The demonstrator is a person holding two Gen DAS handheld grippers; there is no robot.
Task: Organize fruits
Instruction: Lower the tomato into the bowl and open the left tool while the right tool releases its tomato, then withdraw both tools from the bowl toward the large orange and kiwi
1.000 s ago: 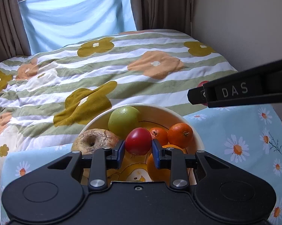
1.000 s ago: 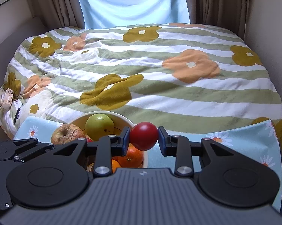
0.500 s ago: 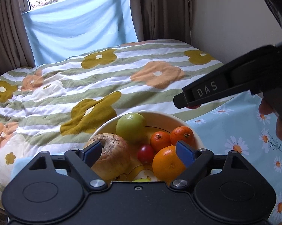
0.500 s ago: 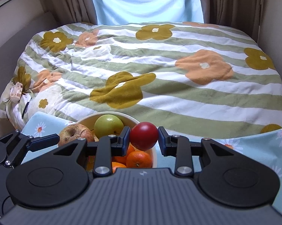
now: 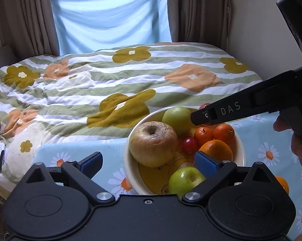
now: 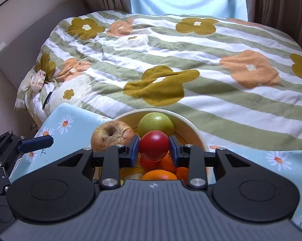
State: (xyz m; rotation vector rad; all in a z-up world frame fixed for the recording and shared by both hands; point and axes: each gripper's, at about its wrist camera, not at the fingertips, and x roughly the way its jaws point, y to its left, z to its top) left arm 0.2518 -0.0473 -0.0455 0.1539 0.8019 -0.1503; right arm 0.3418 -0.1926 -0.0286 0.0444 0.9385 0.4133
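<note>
A cream bowl [image 5: 130,170] on the daisy cloth holds a wrinkled brown apple [image 5: 153,142], two green apples [image 5: 177,118], a small red fruit [image 5: 189,145], two mandarins [image 5: 203,136] and an orange [image 5: 219,152]. My left gripper [image 5: 148,160] hangs over the bowl's near side, its jaws opening wide with no pad touching fruit. My right gripper [image 6: 154,147] is shut on a larger red fruit [image 6: 154,145] above the bowl [image 6: 195,130]. In the left wrist view the right gripper's "DAS" finger [image 5: 227,112] crosses the bowl's far rim and hides most of that fruit.
The bowl stands on a light blue daisy cloth [image 5: 70,154] at the foot of a bed with a striped flowered quilt [image 5: 110,80]. Another orange [image 5: 282,183] lies on the cloth at the right. A person's hand [image 5: 299,146] holds the right gripper. A wall stands at the right.
My left gripper has let go of the small red fruit, which now lies in the bowl, and has spread wide and drawn back. My right gripper has carried its red fruit over the bowl.
</note>
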